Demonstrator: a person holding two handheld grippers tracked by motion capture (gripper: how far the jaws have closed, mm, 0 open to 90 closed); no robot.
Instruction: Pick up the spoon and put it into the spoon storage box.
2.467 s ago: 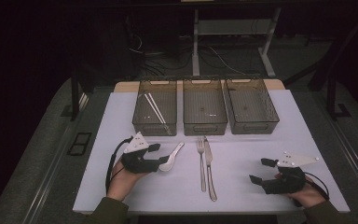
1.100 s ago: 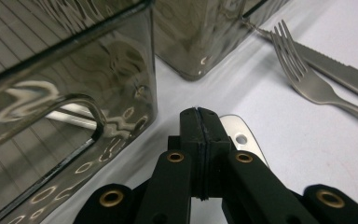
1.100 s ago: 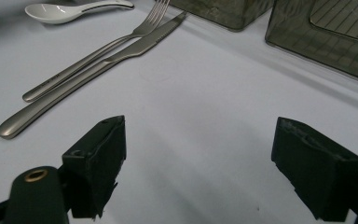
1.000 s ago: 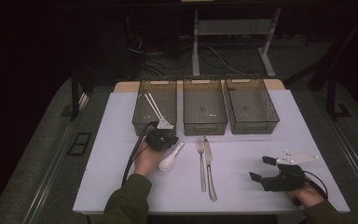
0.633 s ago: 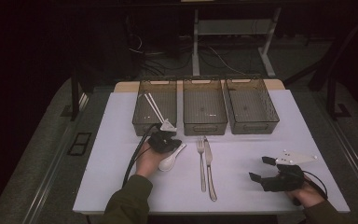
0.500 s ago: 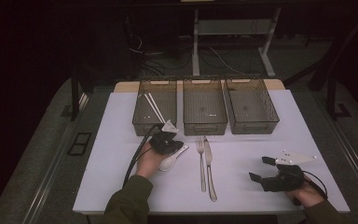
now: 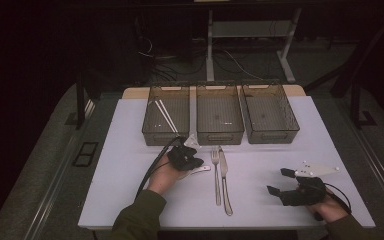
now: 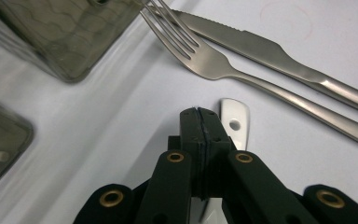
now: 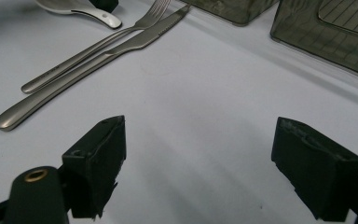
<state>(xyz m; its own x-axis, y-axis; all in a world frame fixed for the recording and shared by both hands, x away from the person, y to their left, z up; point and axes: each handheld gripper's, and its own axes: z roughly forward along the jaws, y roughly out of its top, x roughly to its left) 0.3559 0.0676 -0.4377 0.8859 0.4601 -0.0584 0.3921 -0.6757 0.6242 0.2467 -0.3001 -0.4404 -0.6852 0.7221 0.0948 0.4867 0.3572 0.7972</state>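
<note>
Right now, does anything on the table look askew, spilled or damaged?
Nothing stands out. The fork and knife lie neatly side by side, the white spoon sits under the shut left gripper, and the three bins stand in a straight row.

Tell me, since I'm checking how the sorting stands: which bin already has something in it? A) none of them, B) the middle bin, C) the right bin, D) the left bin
D: in the high view two white chopsticks lie inside the left bin, while the middle bin and the right bin show only bare mesh floors.
</note>
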